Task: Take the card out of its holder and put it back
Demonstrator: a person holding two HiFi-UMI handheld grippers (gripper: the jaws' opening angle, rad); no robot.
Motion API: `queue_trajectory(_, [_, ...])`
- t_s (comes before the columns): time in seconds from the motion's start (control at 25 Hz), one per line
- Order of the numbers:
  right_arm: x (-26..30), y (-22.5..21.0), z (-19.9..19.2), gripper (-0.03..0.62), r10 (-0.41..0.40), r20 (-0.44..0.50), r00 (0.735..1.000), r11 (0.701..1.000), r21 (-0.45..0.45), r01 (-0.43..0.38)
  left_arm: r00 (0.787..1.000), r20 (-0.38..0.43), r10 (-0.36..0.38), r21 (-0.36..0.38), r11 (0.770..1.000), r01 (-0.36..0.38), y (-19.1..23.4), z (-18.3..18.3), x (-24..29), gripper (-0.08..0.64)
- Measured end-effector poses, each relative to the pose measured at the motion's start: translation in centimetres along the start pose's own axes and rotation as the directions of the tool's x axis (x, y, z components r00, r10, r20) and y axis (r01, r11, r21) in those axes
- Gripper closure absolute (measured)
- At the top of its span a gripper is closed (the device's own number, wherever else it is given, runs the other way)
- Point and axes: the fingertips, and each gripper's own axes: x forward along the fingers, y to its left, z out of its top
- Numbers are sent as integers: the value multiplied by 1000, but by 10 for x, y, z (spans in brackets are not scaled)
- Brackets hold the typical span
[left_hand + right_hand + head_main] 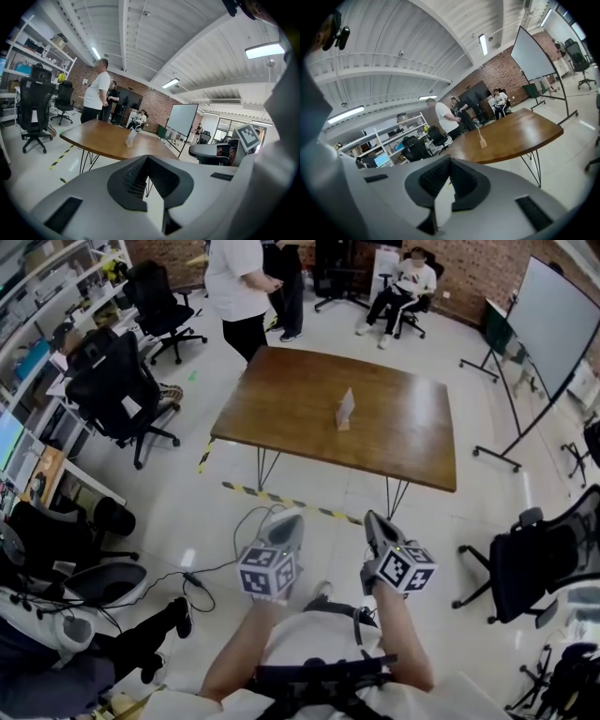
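A white card (346, 406) stands upright in a small holder (343, 425) near the middle of the brown wooden table (300, 390). It also shows far off as the card (131, 137) in the left gripper view and the card (481, 139) in the right gripper view. I stand well back from the table. My left gripper (286, 519) and right gripper (373, 519) are held side by side above the floor, short of the table's near edge. The left gripper (146, 157) and the right gripper (450, 160) both have their jaws together with nothing between them.
Yellow-black tape (291, 502) crosses the floor in front of the table. Black office chairs (117, 395) stand at the left and another chair (534, 563) at the right. A whiteboard (548, 315) stands far right. Two people stand (239, 287) beyond the table; another sits (403, 287). Cables (187, 577) lie on the floor.
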Motion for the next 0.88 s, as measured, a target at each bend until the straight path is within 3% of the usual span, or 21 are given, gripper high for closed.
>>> queue_trajectory(0.28, [20,-27,28,586,19,22,1000,1000,13,-19,1000,10,14,12,1000,-14,-3,17,37,568])
queue_trajectory(0.88, [56,-73,29,586,6,-19,1000,998,59,-5,999,-46,27,4,1000,-26,5,11,94,569])
